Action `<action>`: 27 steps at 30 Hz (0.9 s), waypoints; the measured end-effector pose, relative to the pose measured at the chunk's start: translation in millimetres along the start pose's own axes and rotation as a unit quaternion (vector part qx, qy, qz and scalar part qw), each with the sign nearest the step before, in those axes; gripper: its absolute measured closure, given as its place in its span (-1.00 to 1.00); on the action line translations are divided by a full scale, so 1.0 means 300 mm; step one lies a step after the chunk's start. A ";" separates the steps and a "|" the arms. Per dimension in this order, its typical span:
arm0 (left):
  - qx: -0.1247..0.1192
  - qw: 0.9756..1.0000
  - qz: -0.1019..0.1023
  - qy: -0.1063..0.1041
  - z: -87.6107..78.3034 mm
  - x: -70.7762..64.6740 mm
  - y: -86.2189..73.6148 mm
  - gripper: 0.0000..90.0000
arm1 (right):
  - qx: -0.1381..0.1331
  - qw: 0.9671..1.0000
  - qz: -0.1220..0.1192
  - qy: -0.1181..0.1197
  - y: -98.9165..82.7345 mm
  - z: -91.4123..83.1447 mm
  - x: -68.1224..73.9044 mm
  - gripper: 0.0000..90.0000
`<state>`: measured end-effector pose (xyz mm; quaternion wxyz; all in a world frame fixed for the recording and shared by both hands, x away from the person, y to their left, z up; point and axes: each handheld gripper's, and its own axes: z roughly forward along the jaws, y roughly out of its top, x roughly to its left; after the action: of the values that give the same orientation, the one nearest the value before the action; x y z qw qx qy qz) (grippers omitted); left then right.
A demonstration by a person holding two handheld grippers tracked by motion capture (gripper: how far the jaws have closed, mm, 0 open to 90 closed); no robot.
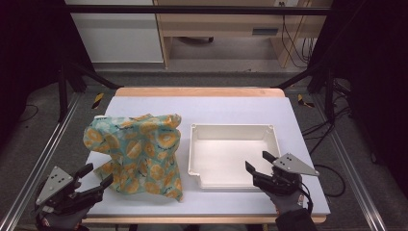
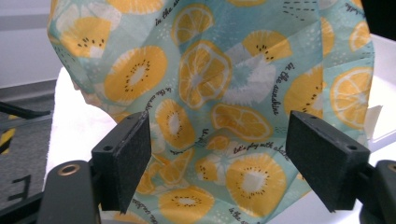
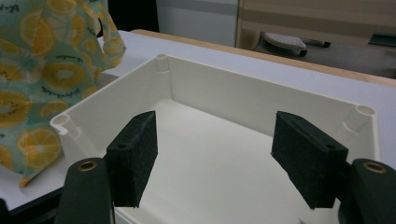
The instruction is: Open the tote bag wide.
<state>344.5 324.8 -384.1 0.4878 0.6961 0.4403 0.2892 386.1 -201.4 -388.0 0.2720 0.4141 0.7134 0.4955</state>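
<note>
Two grippers at a cloth and a tray on the tabletop (image 1: 144, 103).

The left gripper (image 1: 98, 176), jaws spread, sits just before the standing fruit-print cloth (image 1: 139, 154); beside it lies the white tray (image 1: 234, 128), where the right gripper (image 1: 260, 162) hovers over the near rim, jaws apart, holding nothing.

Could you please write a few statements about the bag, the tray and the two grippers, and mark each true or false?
1. The fruit-print bag stands to the left of the white tray in the high view. True.
2. The white tray holds a folded cloth. False: its inside is bare.
3. The left gripper has its jaws open, aimed at the bag. True.
4. The right gripper is clamped on the tray's rim. False: its jaws stand open over the tray's near edge, pressing on nothing.
5. The bag lies flat on the table. False: it stands up, crumpled.
</note>
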 end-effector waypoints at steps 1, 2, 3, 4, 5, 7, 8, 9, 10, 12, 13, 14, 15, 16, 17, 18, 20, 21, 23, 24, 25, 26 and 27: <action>0.000 1.000 -0.002 -0.002 0.001 0.002 0.002 -0.49 | 0.000 1.000 0.000 0.000 0.000 0.000 0.000 -0.30; 0.001 1.000 -0.002 0.000 0.002 0.004 0.006 -0.48 | -0.001 1.000 -0.002 0.003 0.007 0.005 0.009 -0.29; 0.000 1.000 -0.002 0.001 0.003 0.006 0.010 -0.46 | -0.004 1.000 -0.007 0.011 0.027 0.017 0.028 -0.28; 0.000 1.000 -0.002 0.002 0.003 0.007 0.013 -0.46 | -0.005 1.000 -0.008 0.014 0.034 0.022 0.035 -0.27; -0.001 1.000 -0.001 0.004 0.004 0.008 0.017 -0.46 | -0.005 1.000 -0.008 0.014 0.034 0.022 0.035 -0.27; -0.002 1.000 0.001 0.005 0.006 0.006 0.027 -0.45 | -0.007 0.999 -0.017 0.026 0.067 0.047 0.068 -0.26; -0.003 1.000 0.002 0.005 0.008 0.005 0.033 -0.45 | -0.007 0.999 -0.017 0.026 0.067 0.047 0.068 -0.26; -0.004 1.000 0.003 0.002 0.009 0.004 0.038 -0.40 | -0.006 0.999 -0.024 0.034 0.087 0.063 0.095 -0.26; -0.006 1.000 0.003 0.000 0.011 0.003 0.043 -0.40 | -0.006 0.999 -0.024 0.034 0.087 0.063 0.095 -0.26; -0.007 1.000 0.003 0.000 0.017 -0.001 0.056 -0.36 | -0.011 0.998 -0.024 0.055 0.118 0.088 0.135 -0.23; -0.009 1.000 0.002 0.002 0.020 -0.001 0.068 -0.35 | -0.013 0.998 -0.024 0.058 0.125 0.094 0.143 -0.23; -0.009 1.000 0.002 0.002 0.020 -0.001 0.068 -0.34 | -0.013 0.998 -0.024 0.058 0.125 0.094 0.143 -0.23; -0.013 1.000 0.000 0.001 0.020 0.002 0.077 -0.34 | -0.014 0.998 -0.025 0.062 0.134 0.102 0.155 -0.23; -0.018 1.000 -0.003 0.003 0.018 0.007 0.086 -0.33 | -0.016 0.997 -0.027 0.067 0.143 0.110 0.166 -0.23; -0.021 1.000 -0.003 0.005 0.015 0.013 0.097 -0.32 | -0.016 0.997 -0.027 0.070 0.152 0.117 0.178 -0.22; -0.026 1.000 -0.007 0.009 0.014 0.018 0.106 -0.32 | -0.018 0.997 -0.029 0.073 0.160 0.125 0.189 -0.22; -0.035 0.999 -0.012 0.015 0.011 0.030 0.125 -0.33 | -0.022 0.996 -0.032 0.084 0.183 0.148 0.223 -0.20; -0.037 0.999 -0.011 0.019 0.011 0.036 0.133 -0.33 | -0.022 0.996 -0.032 0.084 0.183 0.148 0.223 -0.20; -0.040 0.999 -0.009 0.026 0.014 0.047 0.146 -0.32 | -0.026 0.995 -0.033 0.096 0.201 0.169 0.254 -0.19; -0.042 0.999 -0.011 0.027 0.019 0.054 0.151 -0.32 | -0.026 0.995 -0.033 0.096 0.201 0.169 0.254 -0.19; -0.042 0.999 -0.011 0.032 0.023 0.060 0.156 -0.32 | -0.027 0.994 -0.035 0.101 0.211 0.182 0.272 -0.18; -0.042 0.998 -0.012 0.034 0.028 0.067 0.161 -0.32 | -0.027 0.994 -0.035 0.101 0.211 0.182 0.272 -0.18; -0.041 0.998 -0.015 0.034 0.035 0.074 0.165 -0.33 | -0.030 0.993 -0.036 0.104 0.221 0.195 0.290 -0.17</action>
<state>379.5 333.6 -342.2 0.5051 0.6585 0.4548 0.3232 409.9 -87.4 -345.4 0.2268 0.3259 0.7372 0.5468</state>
